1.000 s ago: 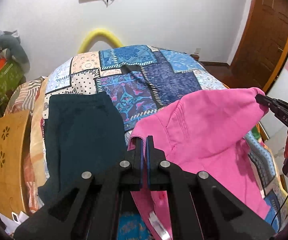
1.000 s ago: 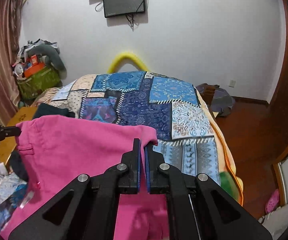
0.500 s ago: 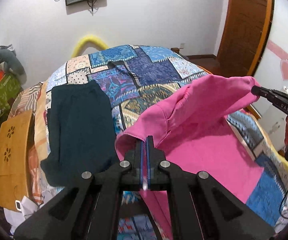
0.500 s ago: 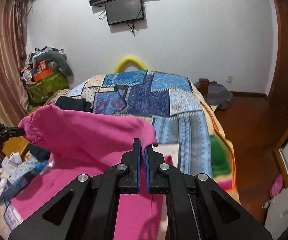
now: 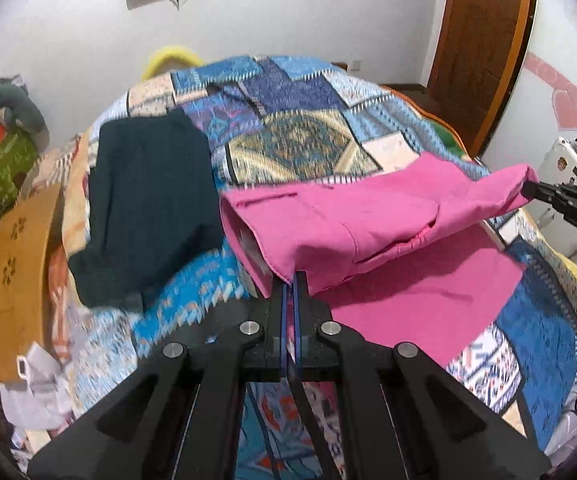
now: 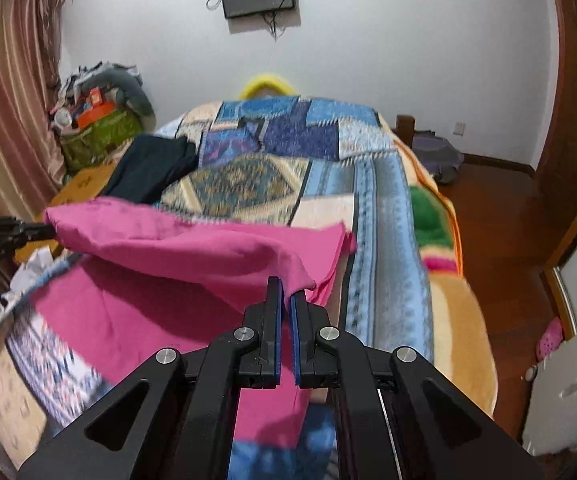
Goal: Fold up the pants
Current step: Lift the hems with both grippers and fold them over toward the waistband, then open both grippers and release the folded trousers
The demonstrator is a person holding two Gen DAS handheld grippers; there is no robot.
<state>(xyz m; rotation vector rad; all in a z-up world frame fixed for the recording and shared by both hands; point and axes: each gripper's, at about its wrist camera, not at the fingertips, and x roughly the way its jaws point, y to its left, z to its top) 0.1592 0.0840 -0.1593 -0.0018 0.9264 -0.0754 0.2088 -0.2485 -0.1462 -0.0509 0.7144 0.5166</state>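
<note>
Both grippers are clamped on the pink pants (image 5: 368, 224) — left gripper (image 5: 291, 280) at one corner, right gripper (image 6: 285, 292) at the other — holding that edge up over the patchwork bedspread (image 5: 300, 140), beside dark pants (image 5: 148, 204).

Soft, even indoor light fills both fisheye views, whose dark rounded corners bend the white wall (image 6: 408, 40) and door (image 5: 484, 40), while motion blur smears the patchwork bedspread (image 5: 300, 144) and the dark garment (image 5: 148, 200), and the pink pants (image 6: 176, 240) cast a soft shadow beneath their lifted fold.
</note>
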